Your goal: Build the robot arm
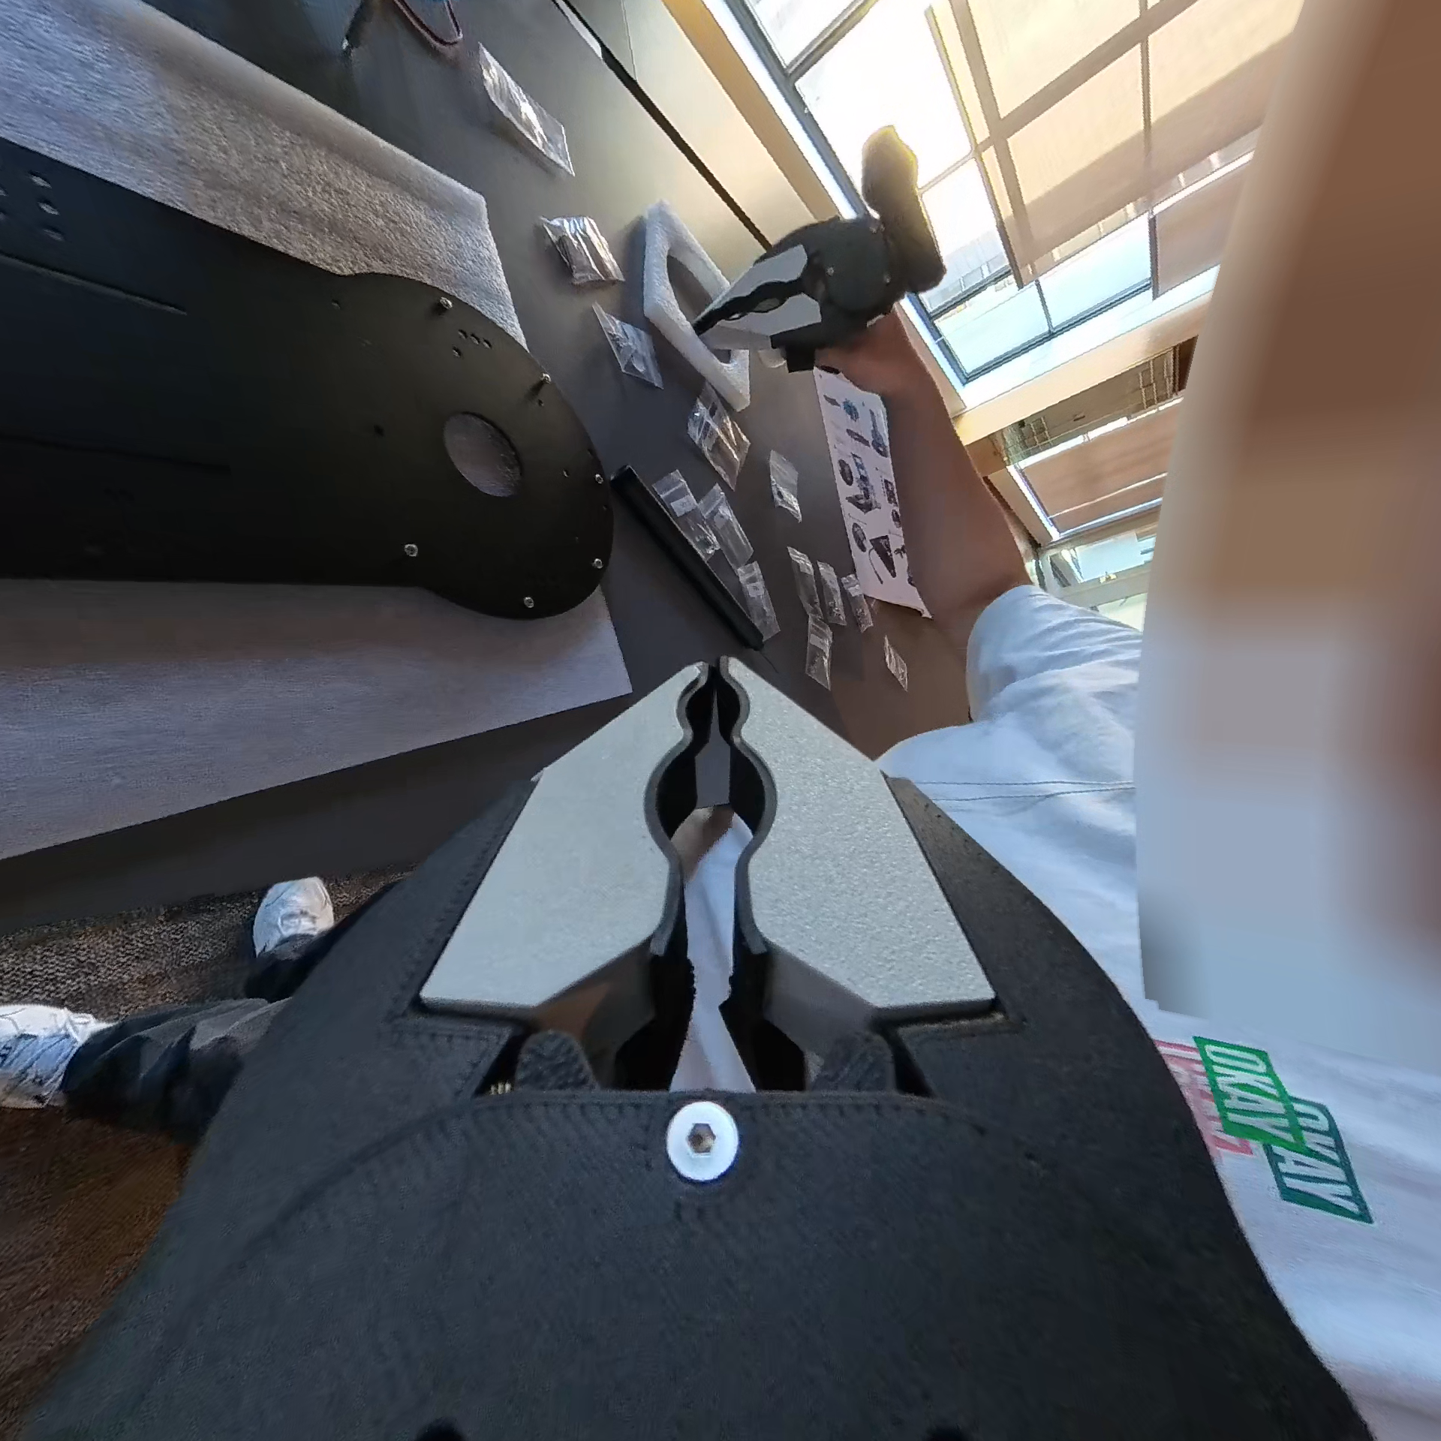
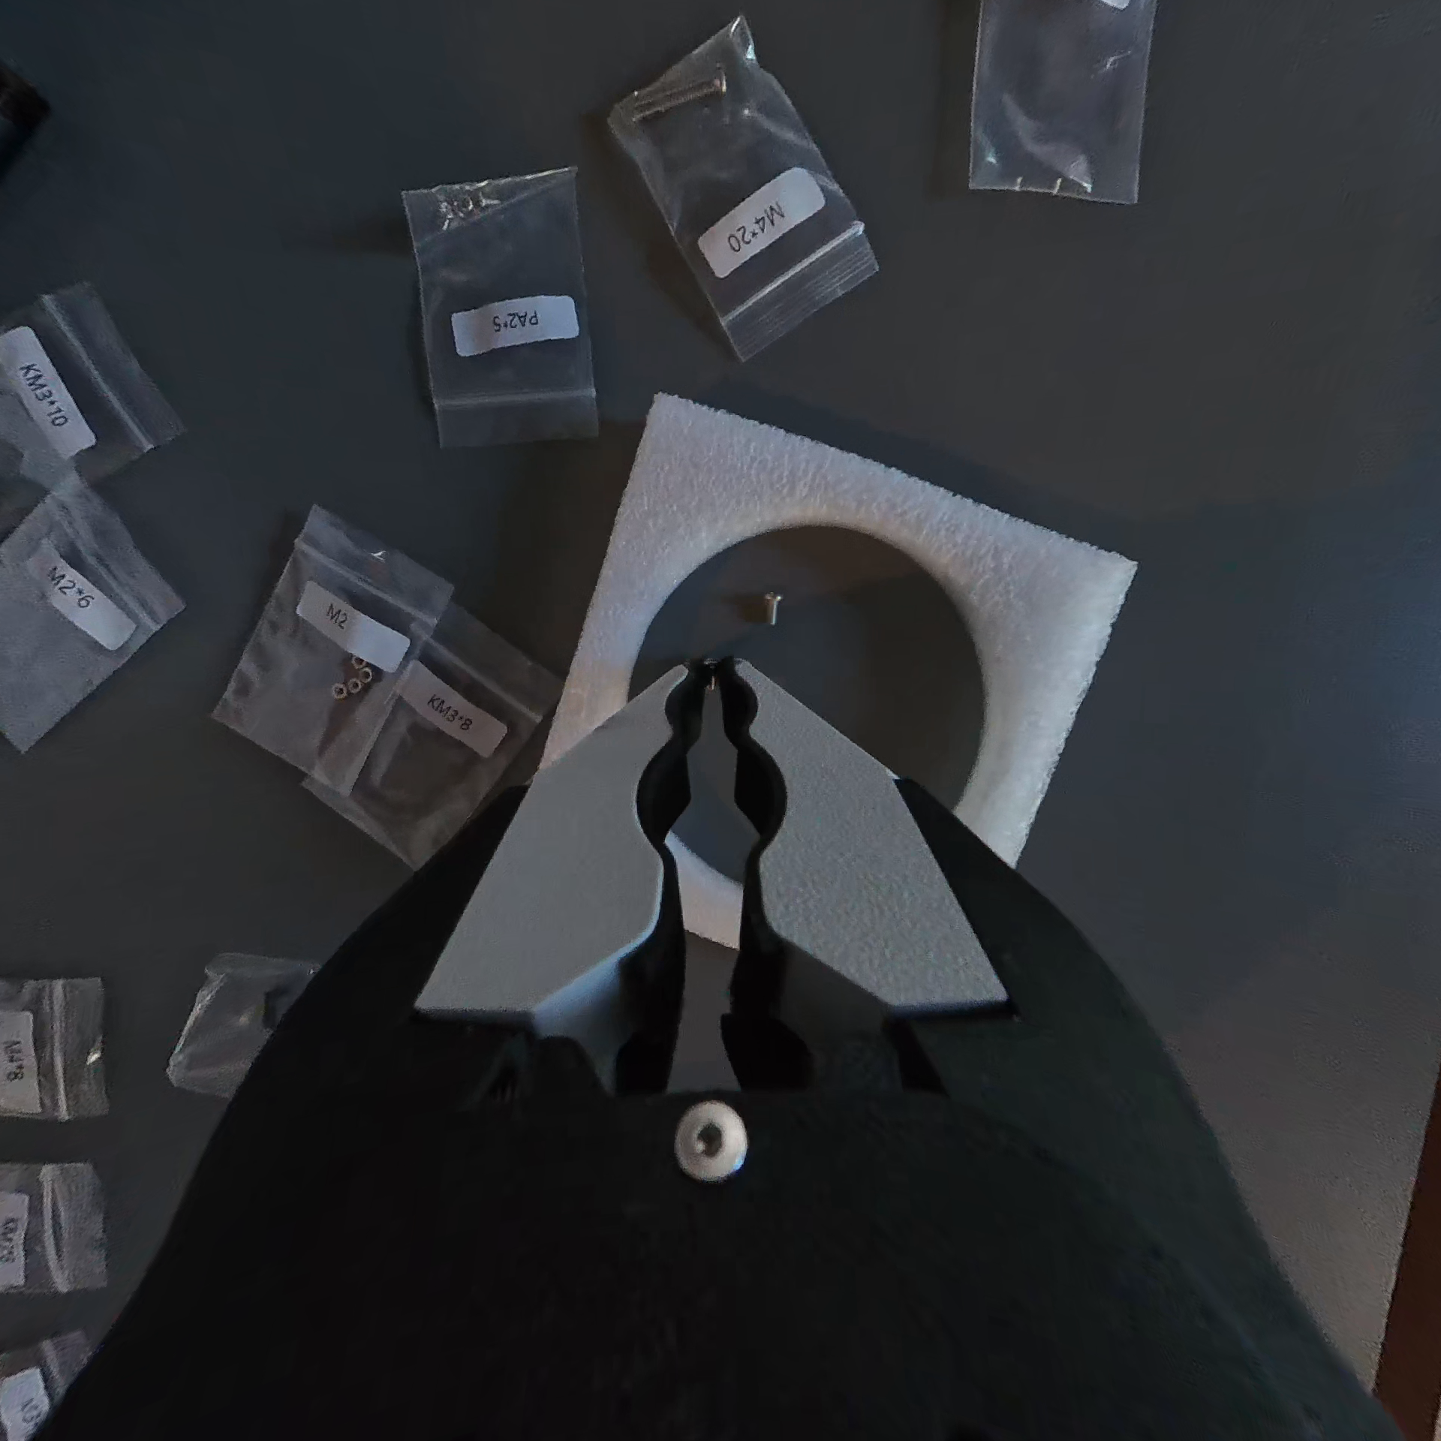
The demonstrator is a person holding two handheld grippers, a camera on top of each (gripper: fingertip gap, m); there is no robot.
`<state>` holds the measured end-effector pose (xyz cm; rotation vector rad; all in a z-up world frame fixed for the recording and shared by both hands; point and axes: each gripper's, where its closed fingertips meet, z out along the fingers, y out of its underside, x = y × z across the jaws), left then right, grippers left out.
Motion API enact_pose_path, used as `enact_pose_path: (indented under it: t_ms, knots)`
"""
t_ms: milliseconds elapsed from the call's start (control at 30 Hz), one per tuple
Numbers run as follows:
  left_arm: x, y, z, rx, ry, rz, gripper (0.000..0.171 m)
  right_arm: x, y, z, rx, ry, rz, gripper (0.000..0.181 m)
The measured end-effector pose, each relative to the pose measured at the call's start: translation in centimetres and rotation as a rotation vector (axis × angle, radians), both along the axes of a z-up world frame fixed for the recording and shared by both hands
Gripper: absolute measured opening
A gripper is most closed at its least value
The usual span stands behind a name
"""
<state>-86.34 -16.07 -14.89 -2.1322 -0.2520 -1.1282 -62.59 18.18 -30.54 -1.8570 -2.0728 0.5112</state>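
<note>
In the right wrist view my right gripper is shut on a tiny metal screw pinched at its very tips. It hovers over the round hole of a white foam frame lying on the dark table. A second small screw lies loose inside that hole, just beyond the tips. In the left wrist view my left gripper is shut and empty, held off the table's near edge beside the person's white shirt. The right gripper shows there too, far off over the foam frame.
Several small clear bags of screws lie left of and beyond the foam frame. A large black metal plate rests on grey foam sheet at left. A printed instruction sheet and a black bar lie on the table.
</note>
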Motion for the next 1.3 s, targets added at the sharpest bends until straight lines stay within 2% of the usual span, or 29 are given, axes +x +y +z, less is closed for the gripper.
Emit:
enact_pose_path:
  t_ms: [167,300,467,567,633,733,867,1033,1133,1233,1300]
  knots:
    - [-2.1,-0.6,-0.1,0.037,0.026,0.053,0.0,-0.2,0.1,0.7,0.038,0.055,-0.038,0.002]
    - [-3.4,-0.9,-0.3,0.113,0.039,0.066,0.0,-2.2,-1.3,4.9,0.096,0.219,-0.073,0.002]
    - [-4.7,-0.1,-1.4,0.241,0.084,0.037,0.0,-8.5,-8.3,11.6,0.018,0.53,-0.042,0.001]
    - [-5.5,1.0,-1.8,0.314,0.065,0.013,0.0,-12.8,-13.4,14.3,-0.125,0.678,-0.01,0.0]
    - [-6.3,1.9,-1.9,0.356,0.023,-0.007,0.001,-15.7,-15.9,15.1,-0.215,0.733,-0.009,0.001]
    - [-8.3,3.2,-2.5,0.371,0.015,-0.066,0.001,-20.5,-19.0,15.5,-0.373,0.771,-0.001,0.001]
    - [-12.2,5.9,-3.7,0.384,0.056,-0.194,0.001,-27.4,-20.5,14.1,-0.468,0.751,-0.047,0.001]
    - [-16.5,9.3,-7.3,0.379,0.249,-0.493,0.005,-34.9,-19.9,12.0,-0.582,0.762,-0.251,0.001]
    - [-17.1,11.2,-8.3,0.388,0.251,-0.645,0.006,-38.0,-19.6,11.7,-0.677,0.836,-0.404,0.001]
    - [-16.5,12.2,-8.3,0.413,0.235,-0.713,0.009,-40.2,-19.9,11.6,-0.74,0.883,-0.512,0.0]
    - [-16.5,12.9,-7.6,0.466,0.263,-0.686,0.015,-41.1,-19.9,11.6,-0.754,0.906,-0.57,0.0]
